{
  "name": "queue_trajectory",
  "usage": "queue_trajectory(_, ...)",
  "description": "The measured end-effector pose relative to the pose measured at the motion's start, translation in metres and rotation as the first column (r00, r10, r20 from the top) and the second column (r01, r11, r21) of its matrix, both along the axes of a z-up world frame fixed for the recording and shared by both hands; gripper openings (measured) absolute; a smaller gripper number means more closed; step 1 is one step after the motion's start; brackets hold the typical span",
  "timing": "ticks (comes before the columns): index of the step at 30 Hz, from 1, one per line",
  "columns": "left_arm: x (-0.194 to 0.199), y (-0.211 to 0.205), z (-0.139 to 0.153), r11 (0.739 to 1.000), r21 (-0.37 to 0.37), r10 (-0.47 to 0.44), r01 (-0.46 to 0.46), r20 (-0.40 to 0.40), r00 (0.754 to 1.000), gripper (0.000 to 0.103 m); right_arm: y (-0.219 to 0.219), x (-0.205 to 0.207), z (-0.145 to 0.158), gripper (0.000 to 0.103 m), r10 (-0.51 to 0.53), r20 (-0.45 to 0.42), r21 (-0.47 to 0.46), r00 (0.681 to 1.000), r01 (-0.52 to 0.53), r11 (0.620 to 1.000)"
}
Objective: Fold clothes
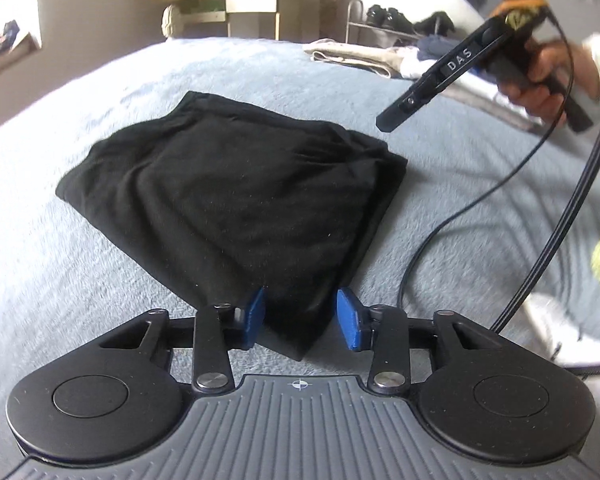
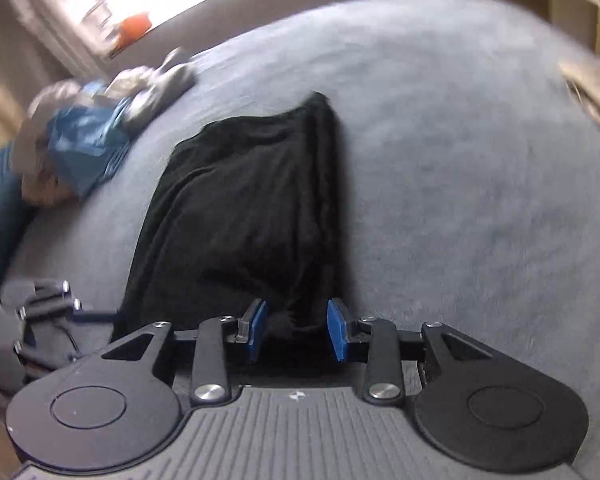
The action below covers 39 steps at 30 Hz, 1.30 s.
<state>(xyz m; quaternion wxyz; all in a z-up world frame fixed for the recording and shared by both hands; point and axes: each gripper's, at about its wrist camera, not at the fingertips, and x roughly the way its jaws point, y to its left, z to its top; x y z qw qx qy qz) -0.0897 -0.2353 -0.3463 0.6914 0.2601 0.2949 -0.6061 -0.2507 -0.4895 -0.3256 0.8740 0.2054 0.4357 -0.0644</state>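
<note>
Right hand-held gripper (image 1: 384, 122) marked "DAS", above folded black garment (image 1: 236, 200)

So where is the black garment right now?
The folded black garment lies flat mid-bed on the grey-blue blanket, its near corner between the open left gripper fingers; the right gripper hovers open over its other end.

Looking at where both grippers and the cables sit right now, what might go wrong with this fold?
1. The black cables hang beside the black garment; they might drag across it and spoil the fold.
2. The left gripper is open around one corner; closing there could pinch the grey blanket too.
3. The right gripper is open over bunched cloth, so it may catch only some layers.
</note>
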Motion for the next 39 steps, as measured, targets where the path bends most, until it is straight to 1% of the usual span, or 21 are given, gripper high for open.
queue_trajectory(2, -0.002, 0.0, -0.003, 1.0, 0.007, -0.004, 0.004, 0.025, 1.0, 0.036, 0.011, 0.006, -0.001, 0.036, 0.061, -0.015, -0.051, 0.998, -0.062, 0.997)
queue_trajectory(6, -0.004, 0.0, -0.008, 1.0, 0.027, -0.005, 0.004, 0.067, 0.998, 0.036, 0.027, 0.013, -0.007, 0.036, 0.12, -0.046, -0.139, 0.992, -0.125, 0.982)
queue_trajectory(9, -0.007, 0.001, -0.011, 0.999, 0.035, -0.003, 0.0, 0.085, 0.996, 0.036, 0.035, 0.017, -0.007, 0.036, 0.165, -0.044, -0.195, 0.985, -0.17, 0.966)
queue_trajectory(10, -0.007, 0.001, -0.011, 0.999, 0.036, -0.001, -0.002, 0.087, 0.996, 0.036, 0.029, 0.015, -0.009, 0.035, 0.135, -0.04, -0.168, 0.99, -0.14, 0.976)
queue_trajectory(11, -0.008, 0.001, -0.012, 0.999, 0.038, 0.0, -0.004, 0.089, 0.996, 0.036, 0.023, 0.012, -0.011, 0.021, 0.102, -0.037, -0.138, 0.994, -0.107, 0.985)
queue_trajectory(12, -0.008, 0.001, -0.012, 0.999, 0.041, 0.002, -0.006, 0.09, 0.996, 0.036, 0.016, 0.009, -0.013, 0.004, 0.07, -0.034, -0.108, 0.997, -0.073, 0.991)
queue_trajectory(14, -0.008, 0.002, -0.012, 0.999, 0.043, 0.004, -0.008, 0.093, 0.996, 0.035, 0.004, 0.004, -0.017, 0.003, 0.004, -0.033, -0.048, 0.999, -0.005, 0.999)
queue_trajectory(16, -0.008, 0.003, -0.012, 0.999, 0.044, 0.007, -0.011, 0.095, 0.995, 0.035, -0.009, -0.001, -0.02, 0.003, -0.062, -0.035, 0.013, 0.997, 0.063, 0.998)
queue_trajectory(18, -0.008, 0.004, -0.012, 0.999, 0.044, 0.008, -0.012, 0.099, 0.995, 0.036, -0.021, -0.007, -0.024, 0.004, -0.128, -0.042, 0.073, 0.991, 0.131, 0.989)
queue_trajectory(21, -0.01, 0.003, -0.013, 0.999, 0.044, 0.006, -0.011, 0.111, 0.994, 0.036, -0.04, -0.015, -0.03, 0.004, -0.224, -0.059, 0.162, 0.973, 0.23, 0.96)
queue_trajectory(26, -0.01, 0.006, -0.013, 0.999, 0.041, 0.009, -0.014, 0.116, 0.993, 0.035, -0.052, -0.026, -0.032, 0.005, -0.284, -0.068, 0.287, 0.957, 0.291, 0.913)
queue_trajectory(27, -0.009, 0.006, -0.013, 0.999, 0.041, 0.01, -0.015, 0.117, 0.993, 0.035, -0.052, -0.027, -0.034, 0.006, -0.283, -0.072, 0.322, 0.956, 0.291, 0.901)
queue_trajectory(29, -0.009, 0.007, -0.013, 0.999, 0.039, 0.012, -0.017, 0.117, 0.993, 0.035, -0.051, -0.026, -0.038, 0.007, -0.281, -0.079, 0.364, 0.957, 0.29, 0.885)
queue_trajectory(31, -0.009, 0.008, -0.013, 0.999, 0.036, 0.017, -0.021, 0.115, 0.993, 0.036, -0.052, -0.024, -0.043, 0.013, -0.284, -0.102, 0.393, 0.953, 0.301, 0.869)
queue_trajectory(32, -0.008, 0.008, -0.013, 0.999, 0.033, 0.02, -0.024, 0.113, 0.993, 0.036, -0.051, -0.023, -0.046, 0.02, -0.282, -0.118, 0.401, 0.952, 0.306, 0.864)
queue_trajectory(33, -0.008, 0.009, -0.013, 0.999, 0.03, 0.023, -0.027, 0.111, 0.994, 0.036, -0.052, -0.022, -0.049, 0.024, -0.283, -0.13, 0.411, 0.95, 0.311, 0.857)
queue_trajectory(36, -0.007, 0.011, -0.011, 0.999, 0.019, 0.033, -0.035, 0.102, 0.994, 0.036, -0.053, -0.022, -0.054, 0.025, -0.292, -0.135, 0.456, 0.947, 0.322, 0.83)
queue_trajectory(39, -0.005, 0.013, -0.01, 0.999, 0.009, 0.043, -0.045, 0.1, 0.994, 0.036, -0.057, -0.024, -0.062, 0.026, -0.313, -0.155, 0.512, 0.937, 0.347, 0.786)
